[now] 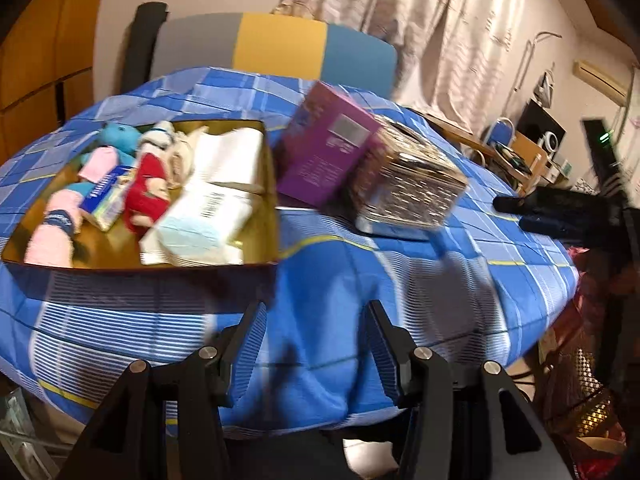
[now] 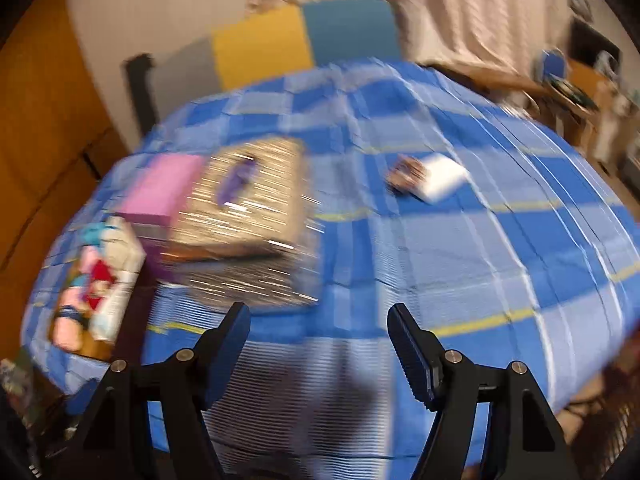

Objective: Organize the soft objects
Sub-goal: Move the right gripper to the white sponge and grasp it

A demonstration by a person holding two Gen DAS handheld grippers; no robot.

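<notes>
Two pairs of tongs, both spread with nothing between their pads: the left tongs point(image 1: 316, 332) hang over the blue checked cloth point(image 1: 340, 280) on the desk, the right tongs point(image 2: 320, 332) likewise. Their handles are cut off by the lower frame edges, and motion blur smears most of the right view. Left of the left tongs sits an open gold-lined box point(image 1: 264, 200) holding the soft things: a red plush toy point(image 1: 146, 188), a teal one point(image 1: 116, 136), pink pieces, white packets point(image 1: 216, 200); details are smudged. Beside it stand a purple carton point(image 1: 324, 148) and a shiny patterned box point(image 1: 408, 184), touching. Farther right, alone on the cloth, lies a small white packet point(image 2: 436, 180), its dark end unreadable.
</notes>
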